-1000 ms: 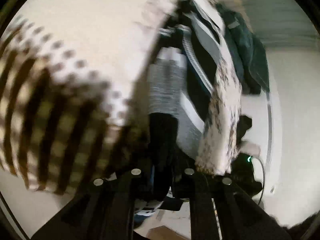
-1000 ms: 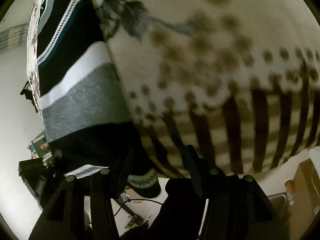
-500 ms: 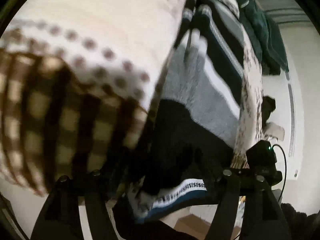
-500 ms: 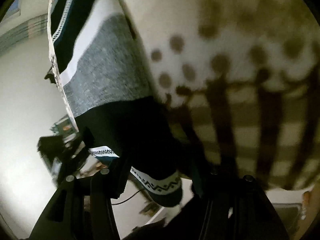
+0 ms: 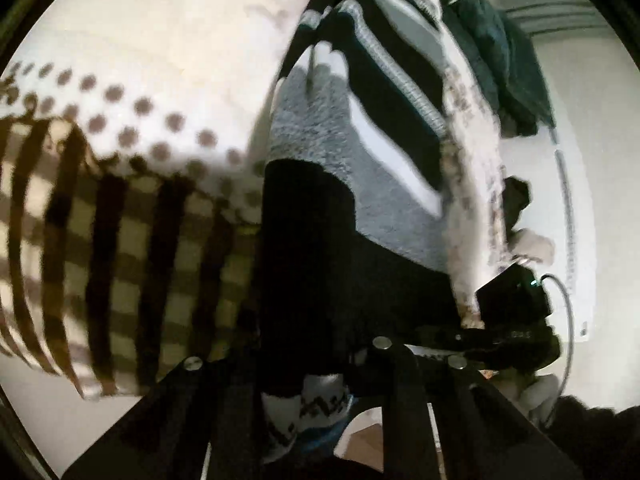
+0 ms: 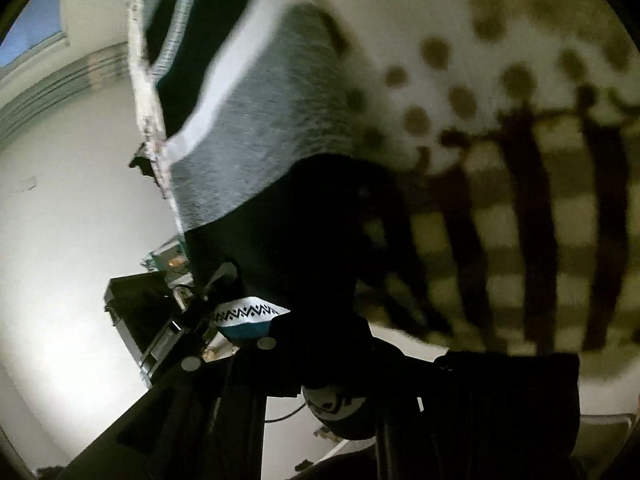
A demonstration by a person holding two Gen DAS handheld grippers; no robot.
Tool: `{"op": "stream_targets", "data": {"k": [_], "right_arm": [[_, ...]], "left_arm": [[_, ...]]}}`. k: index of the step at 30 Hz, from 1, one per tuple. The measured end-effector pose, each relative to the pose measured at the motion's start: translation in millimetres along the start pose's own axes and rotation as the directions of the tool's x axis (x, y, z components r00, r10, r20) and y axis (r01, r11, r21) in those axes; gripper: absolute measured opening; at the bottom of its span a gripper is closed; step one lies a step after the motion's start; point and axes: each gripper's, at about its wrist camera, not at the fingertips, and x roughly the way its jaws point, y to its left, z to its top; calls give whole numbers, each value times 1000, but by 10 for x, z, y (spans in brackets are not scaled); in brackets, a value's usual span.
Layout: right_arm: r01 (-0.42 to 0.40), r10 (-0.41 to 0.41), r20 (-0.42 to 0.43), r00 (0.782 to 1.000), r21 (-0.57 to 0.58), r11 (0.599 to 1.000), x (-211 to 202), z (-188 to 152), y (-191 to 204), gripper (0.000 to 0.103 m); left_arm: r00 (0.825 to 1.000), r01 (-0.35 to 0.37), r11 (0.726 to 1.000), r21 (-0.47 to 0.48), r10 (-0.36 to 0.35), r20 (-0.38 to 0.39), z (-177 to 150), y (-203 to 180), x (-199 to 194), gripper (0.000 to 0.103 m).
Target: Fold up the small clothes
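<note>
A: Where's the sock [image 5: 304, 264]?

B: Its cuff end is pinched in both just-closed jaws, left hand-held gripper [image 5: 298, 364] and right hand-held gripper [image 6: 316, 344]; it runs lengthwise away over the blanket [image 5: 132, 92].

Patterned cloth [image 5: 132, 128] motion-blurred, L claw [image 5: 316, 364] tips hidden by black knit [image 5: 304, 264], garment's top cropped

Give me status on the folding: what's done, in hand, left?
Done: no fold shows yet; the striped garment lies stretched out on the dotted cloth. In hand: the left hand-held gripper and right hand-held gripper have just been closing, each with the garment's black, zigzag-cuffed end between its jaws. Left: carry that end over to make the fold; the dark green heap beyond looks bunched, unfolded.
</note>
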Motion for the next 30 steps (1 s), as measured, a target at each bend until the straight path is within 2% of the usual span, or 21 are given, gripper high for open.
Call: {"op": "stream_targets", "data": {"k": [5, 9, 12, 15, 18, 23, 28, 30], "right_arm": [[-1, 4, 62, 998, -47, 999, -287, -80, 315, 11], [114, -97, 129, 987, -134, 984, -353, -90, 809, 11], [175, -142, 187, 972, -172, 970, -437, 29, 1188, 11], [181, -132, 233, 963, -203, 962, -515, 289, 1534, 11], [189, -121, 279, 953, -231, 954, -668, 664, 1822, 11], [195, -97, 355, 930, -250, 948, -858, 1423, 2197, 11], [190, -80, 422, 903, -226, 956, -992, 2463, 2586, 11], [159, -54, 439, 897, -206, 966, -1099, 2803, 2597, 11]], "left_arm": [[999, -17, 999, 37, 15, 49, 56, -351, -270, 11], [993, -92, 990, 111, 82, 90, 160, -697, -385, 11], [989, -96, 987, 125, 80, 123, 321, -839, -470, 11], [983, -89, 987, 132, 66, 169, 582, -985, -502, 11], [977, -76, 985, 153, 43, 208, 902, -1130, -499, 11], [964, -44, 985, 169, -2, 266, 1695, -1319, -384, 11], [952, 21, 992, 126, -59, 300, 2537, -1332, -156, 13], [951, 61, 992, 115, -92, 294, 2885, -1320, -29, 15]]}}
